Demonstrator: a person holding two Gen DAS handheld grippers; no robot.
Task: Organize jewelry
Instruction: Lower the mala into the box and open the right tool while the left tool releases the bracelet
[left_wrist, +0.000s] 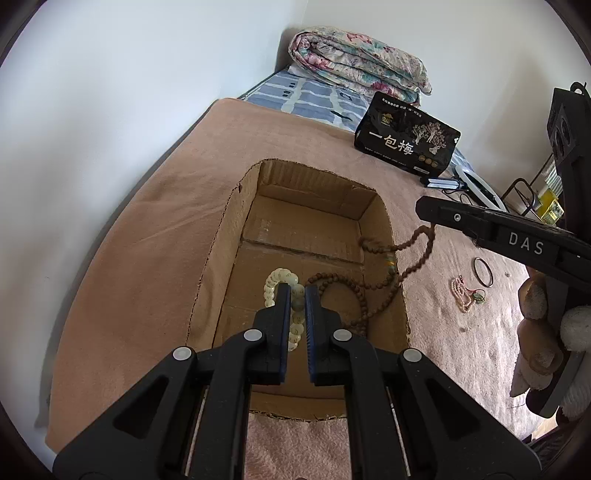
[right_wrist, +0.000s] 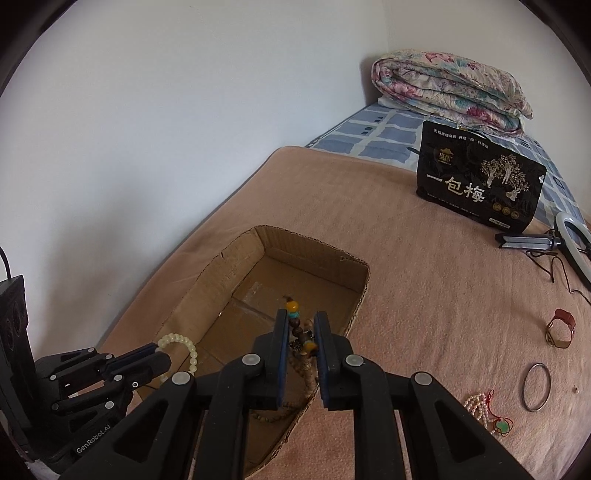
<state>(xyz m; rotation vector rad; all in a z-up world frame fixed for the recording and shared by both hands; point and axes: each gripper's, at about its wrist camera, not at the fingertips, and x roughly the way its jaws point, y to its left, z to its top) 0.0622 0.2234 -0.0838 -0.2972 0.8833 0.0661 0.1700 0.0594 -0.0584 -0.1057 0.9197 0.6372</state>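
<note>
An open cardboard box (left_wrist: 221, 236) (right_wrist: 207, 288) lies on the pink blanket. My left gripper (left_wrist: 297, 291) (right_wrist: 159, 350) hovers over the box's near end, shut on a pale bead bracelet (left_wrist: 271, 284) (right_wrist: 184, 341). My right gripper (right_wrist: 301, 317) (left_wrist: 424, 208) is above the box's right wall. A brown bead necklace (right_wrist: 295, 326) with amber and turquoise beads sits between its narrowly parted jaws. The necklace (left_wrist: 406, 269) still hangs from that gripper's tip. It drapes over the wall, and its lower loops rest on the box floor.
On the blanket to the right lie a pearl strand with a green pendant (right_wrist: 480, 406), a metal bangle (right_wrist: 535, 386) and a red band (right_wrist: 561, 326). Farther back are a black packet (right_wrist: 480, 181), a ring light (right_wrist: 572, 236) and a folded quilt (right_wrist: 450, 88). A gloved hand (left_wrist: 543, 332) holds the right gripper.
</note>
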